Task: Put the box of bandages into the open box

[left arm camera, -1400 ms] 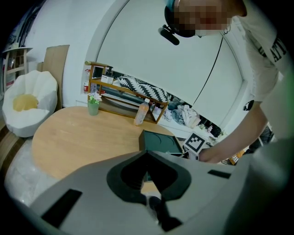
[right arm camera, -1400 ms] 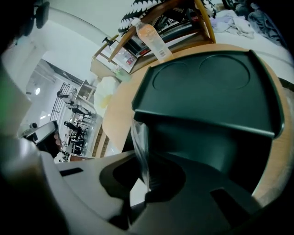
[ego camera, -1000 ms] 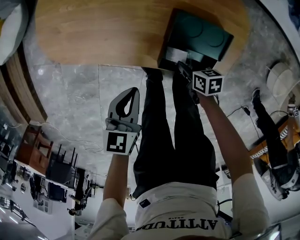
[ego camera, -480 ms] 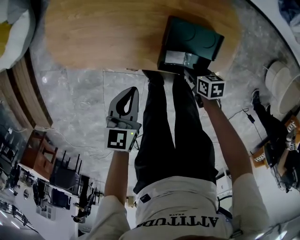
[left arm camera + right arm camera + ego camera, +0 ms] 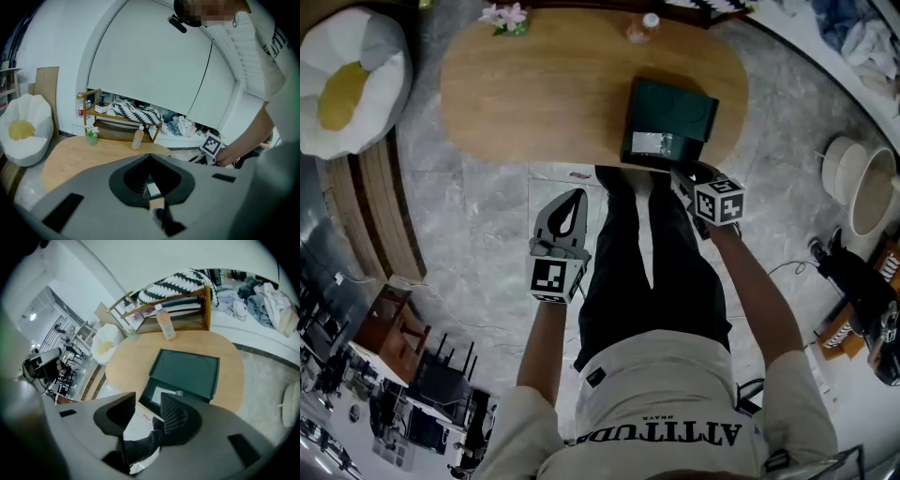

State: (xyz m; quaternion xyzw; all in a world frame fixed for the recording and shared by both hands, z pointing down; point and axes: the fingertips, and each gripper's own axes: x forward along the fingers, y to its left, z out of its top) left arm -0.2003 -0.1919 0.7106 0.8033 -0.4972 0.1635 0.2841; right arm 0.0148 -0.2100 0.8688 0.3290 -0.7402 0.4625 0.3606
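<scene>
A dark green rectangular open box (image 5: 677, 101) lies on the oval wooden table (image 5: 534, 94) in the upper middle of the head view. Its lid is folded flat behind the tray, and the tray sits right at the table's lower edge. A pale, silvery-white flat pack (image 5: 653, 142), which I take for the box of bandages, lies inside that tray, so the task looks done. The left claw (image 5: 575, 195), lower left of centre, has its grey jaws pressed together on nothing. The right claw (image 5: 147, 401) has its jaws apart; they have just been closing a little, with nothing between them, only a black trouser leg and the floor showing through the gap. Both hang over the grey marbled floor (image 5: 487, 206), clear of the table. The main risk I see is the tray's place at the rim: a knock from a knee or the nearby right claw could push the box off. The pack may also lie askew and foul the lid, though that cannot be told here. The only readable writing is "ATTITUDE" on the white shirt (image 5: 670, 434); the smaller line beside it, the pack and the pink bottle (image 5: 165, 324) show nothing legible.
</scene>
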